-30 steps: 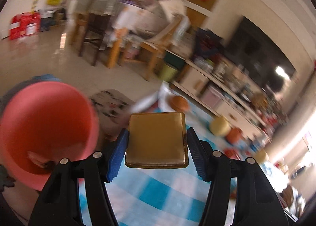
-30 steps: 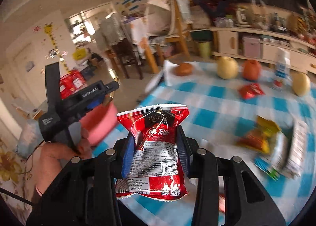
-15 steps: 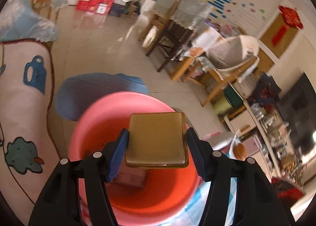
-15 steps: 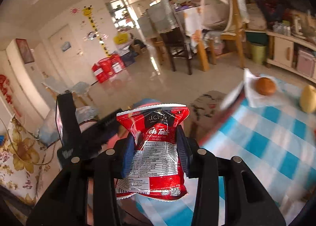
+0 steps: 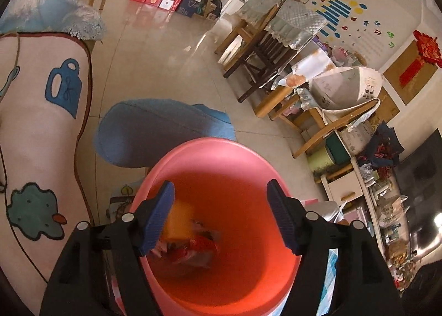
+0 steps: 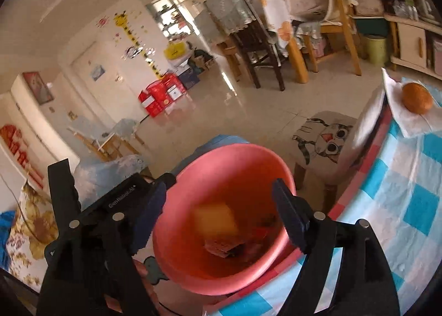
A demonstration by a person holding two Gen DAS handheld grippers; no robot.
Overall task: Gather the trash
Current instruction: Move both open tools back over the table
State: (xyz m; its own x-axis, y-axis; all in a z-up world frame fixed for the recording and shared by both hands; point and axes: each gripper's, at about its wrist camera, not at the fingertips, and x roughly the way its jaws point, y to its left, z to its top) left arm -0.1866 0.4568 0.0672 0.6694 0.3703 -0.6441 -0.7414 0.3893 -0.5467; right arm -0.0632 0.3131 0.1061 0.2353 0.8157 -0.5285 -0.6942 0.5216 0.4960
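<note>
Jaws on both grippers have just been opening, and now they stand spread with nothing between them. The left gripper (image 5: 221,216) and the right gripper (image 6: 221,205) both hover over the mouth of the pink bucket (image 5: 221,147), side by side, each angled down into it; in the right wrist view the left gripper's black body crowds in from the left, just beside the bucket's rim.

Down inside lies the trash: a yellow square packet (image 6: 215,218), blurred as though it is dropping, and a red snack bag (image 5: 201,245) among other wrappers on the bottom. Both are straight below the jaws and well clear of the pads, so this drop looks done.

What matters next lies the other way. The blue-checked table (image 6: 414,205) runs off to the right of the bucket, its edge touching or nearly touching the bucket's side, and the right gripper is the nearer of the two to it. An orange (image 6: 416,97) sits on a white napkin at the far corner; I judge that fruit, not litter. Beyond stand a cat-print stool (image 6: 326,136) and wooden chairs (image 5: 265,48).
</note>
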